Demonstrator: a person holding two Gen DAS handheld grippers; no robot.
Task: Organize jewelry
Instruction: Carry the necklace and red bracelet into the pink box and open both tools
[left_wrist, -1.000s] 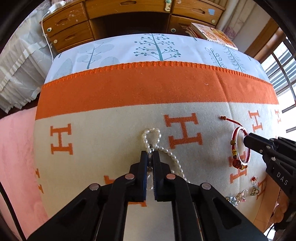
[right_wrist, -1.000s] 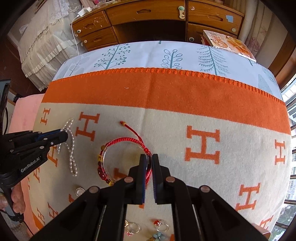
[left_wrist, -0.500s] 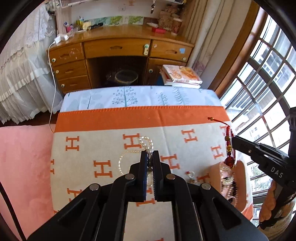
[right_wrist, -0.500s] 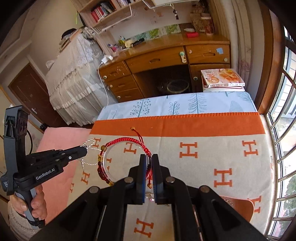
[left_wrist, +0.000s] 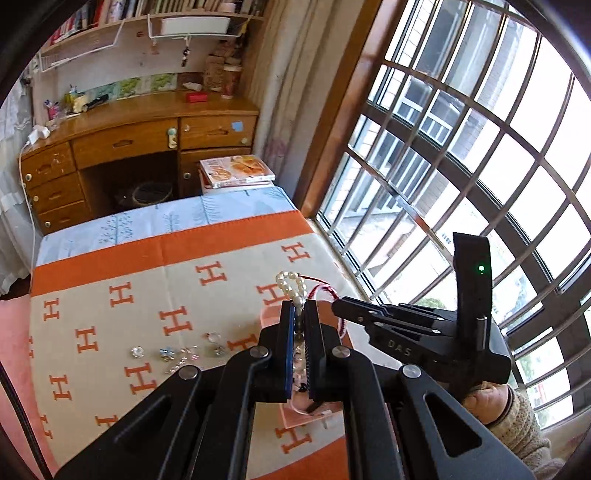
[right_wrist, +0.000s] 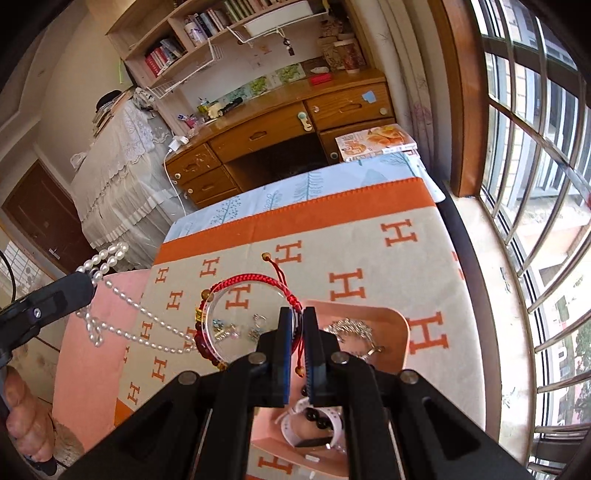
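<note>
1. Both grippers have risen from the blanket since a second ago, when the pearl necklace and the red bracelet still lay flat on it; each piece now hangs in the air and far more of the room shows.
2. Clamped tight on the pearl necklace (left_wrist: 291, 286), the left gripper (left_wrist: 300, 314) shows a small loop of pearls standing just past its fingertips; in the right wrist view the rest of the strand (right_wrist: 122, 314) trails down below and beside it.
3. Likewise clenched, the right gripper (right_wrist: 297, 317) pinches the red bracelet (right_wrist: 251, 284) by its braided cord, so the ring hangs ahead of the fingers and its knotted tail sticks out beyond.
4. Directly beneath the right gripper lies a peach tray (right_wrist: 399, 325), already holding a silver chain and dark beads; carrying both pieces high probably keeps them from snagging on the blanket (left_wrist: 221, 258) on the way there.
5. Small rings and earrings (left_wrist: 177, 350) sit on the blanket, to the left of and below the left gripper.
6. Hard to read: the tray's near part is hidden behind the gripper bodies, and in the left wrist view the necklace's lower length is hidden between the fingers.
</note>
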